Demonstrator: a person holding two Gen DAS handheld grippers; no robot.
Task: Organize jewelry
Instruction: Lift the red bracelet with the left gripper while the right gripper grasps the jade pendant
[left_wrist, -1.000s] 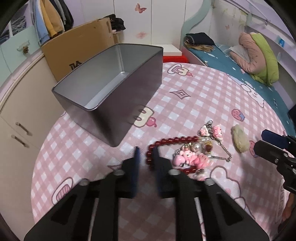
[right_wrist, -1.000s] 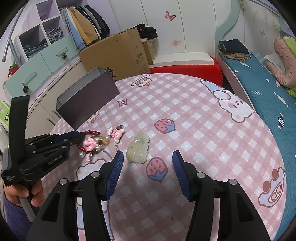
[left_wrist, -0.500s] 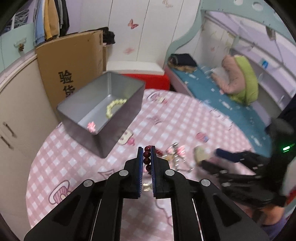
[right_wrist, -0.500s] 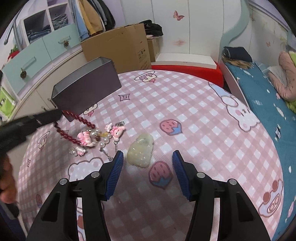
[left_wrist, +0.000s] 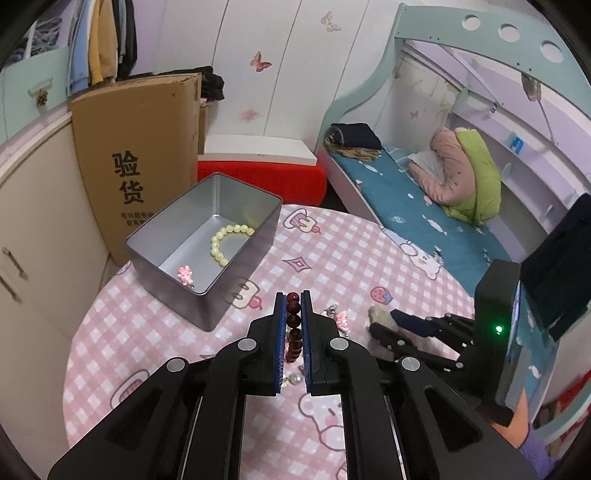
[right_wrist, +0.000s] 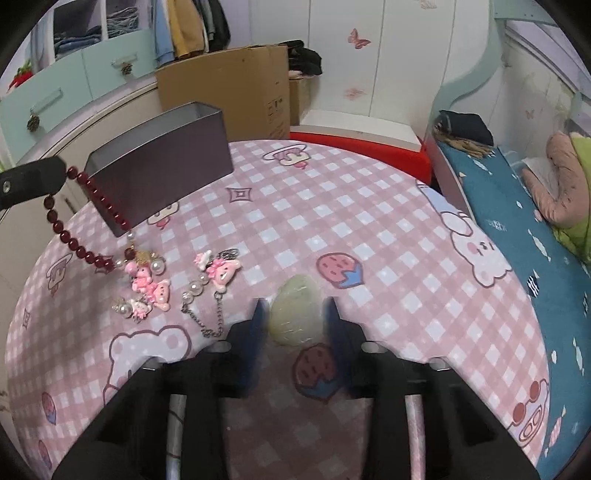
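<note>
Both our grippers work: the left (left_wrist: 294, 306) clamps the red beads (left_wrist: 293, 325) above the surface (right_wrist: 332, 221); the right (right_wrist: 295, 314), closing, straddles the jade (right_wrist: 295, 314) lying there, fingers (right_wrist: 258, 321) not visibly pressing.

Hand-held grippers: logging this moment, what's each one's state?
Left hand-held gripper: shut on red bead bracelet.
Right hand-held gripper: closing around pale green pendant.

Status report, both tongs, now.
Left tongs shut on red bead bracelet, lifted. Right tongs closing around pale green pendant. Tin unobstructed.
</note>
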